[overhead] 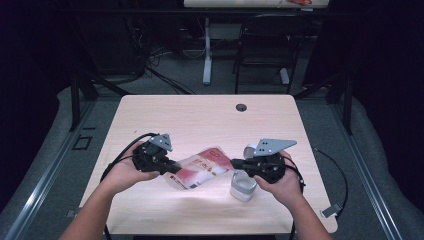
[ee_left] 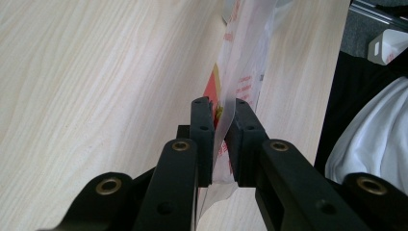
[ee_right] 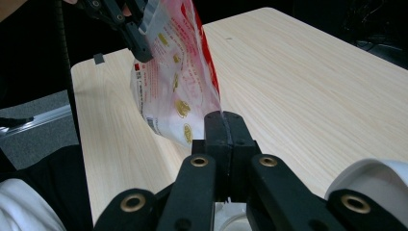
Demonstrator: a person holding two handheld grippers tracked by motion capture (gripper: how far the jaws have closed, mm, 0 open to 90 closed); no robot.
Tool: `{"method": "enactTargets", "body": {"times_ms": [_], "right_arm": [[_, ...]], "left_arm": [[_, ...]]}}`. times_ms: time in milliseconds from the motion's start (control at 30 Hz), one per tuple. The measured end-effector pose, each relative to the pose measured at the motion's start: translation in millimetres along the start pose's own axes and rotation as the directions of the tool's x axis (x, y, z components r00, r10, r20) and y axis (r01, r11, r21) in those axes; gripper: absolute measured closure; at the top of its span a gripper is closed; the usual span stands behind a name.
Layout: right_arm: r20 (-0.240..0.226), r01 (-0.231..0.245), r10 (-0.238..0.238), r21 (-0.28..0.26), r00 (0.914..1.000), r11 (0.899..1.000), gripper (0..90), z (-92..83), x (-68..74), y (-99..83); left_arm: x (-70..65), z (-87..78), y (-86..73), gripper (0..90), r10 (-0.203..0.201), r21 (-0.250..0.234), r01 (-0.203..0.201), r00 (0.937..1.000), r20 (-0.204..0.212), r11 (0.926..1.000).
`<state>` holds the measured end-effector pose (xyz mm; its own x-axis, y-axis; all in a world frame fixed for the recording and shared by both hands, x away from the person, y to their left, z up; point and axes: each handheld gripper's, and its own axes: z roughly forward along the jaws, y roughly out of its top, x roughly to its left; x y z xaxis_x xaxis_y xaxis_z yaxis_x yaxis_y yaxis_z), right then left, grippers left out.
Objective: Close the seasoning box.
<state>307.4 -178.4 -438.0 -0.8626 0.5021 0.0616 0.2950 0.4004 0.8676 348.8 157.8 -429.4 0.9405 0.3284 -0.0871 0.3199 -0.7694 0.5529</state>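
High view: two grippers, one pouch, one white container and one table are present. The left gripper is clamped on one end of the red-and-clear pouch; the right gripper is clamped on the opposite end. The pouch hangs stretched between them just above the tabletop. The white container stands below the right gripper, partly covered by that hand. The pouch print is too small to read. Both forearms are cut off at the bottom edge.

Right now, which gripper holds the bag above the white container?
The right gripper: it pinches the bag beside the white container; the left gripper holds the far edge.
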Motion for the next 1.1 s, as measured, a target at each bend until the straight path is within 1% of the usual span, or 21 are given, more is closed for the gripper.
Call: {"method": "enactTargets", "body": {"times_ms": [67,233,433,600,733,867,1100], "right_arm": [[-0.001,-0.001,0.001,-0.003,1.0,1.0,90.0,0.6,0.5,1.1],[0.0,0.007,-0.007,0.008,1.0,1.0,90.0,2.8,0.4,5.4],[0.002,0.016,-0.016,0.022,0.9999,1.0,90.0,5.9,-0.1,10.4],[0.008,0.024,-0.024,0.025,0.9997,0.999,90.0,7.6,1.0,14.0],[0.006,0.035,-0.036,0.038,0.9993,0.999,90.0,10.4,2.9,16.1],[0.004,0.036,-0.036,0.048,0.9993,0.998,90.0,14.5,3.9,17.2],[0.005,0.04,-0.041,0.06,0.9992,0.997,90.0,19.7,7.3,20.4]], "left_arm": [[1.6,1.3,-1.5,82.2,-0.007,-0.005,0.007,1.0,0.005,1.0],[4.6,4.6,-3.8,82.2,-0.016,0.003,0.016,0.9999,-0.001,0.9999],[7.0,8.2,-7.5,81.9,-0.032,-0.001,0.032,0.9995,-0.005,0.9995],[9.2,12.1,-13.6,81.7,-0.053,-0.025,0.053,0.9986,0.0,0.9983],[9.0,14.8,-18.3,81.4,-0.055,-0.03,0.054,0.9984,-0.014,0.9981],[6.9,18.7,-24.3,81.1,-0.064,-0.039,0.063,0.9976,-0.026,0.9973],[4.6,23.6,-34.9,80.4,-0.069,-0.066,0.065,0.996,-0.057,0.9957]]}}
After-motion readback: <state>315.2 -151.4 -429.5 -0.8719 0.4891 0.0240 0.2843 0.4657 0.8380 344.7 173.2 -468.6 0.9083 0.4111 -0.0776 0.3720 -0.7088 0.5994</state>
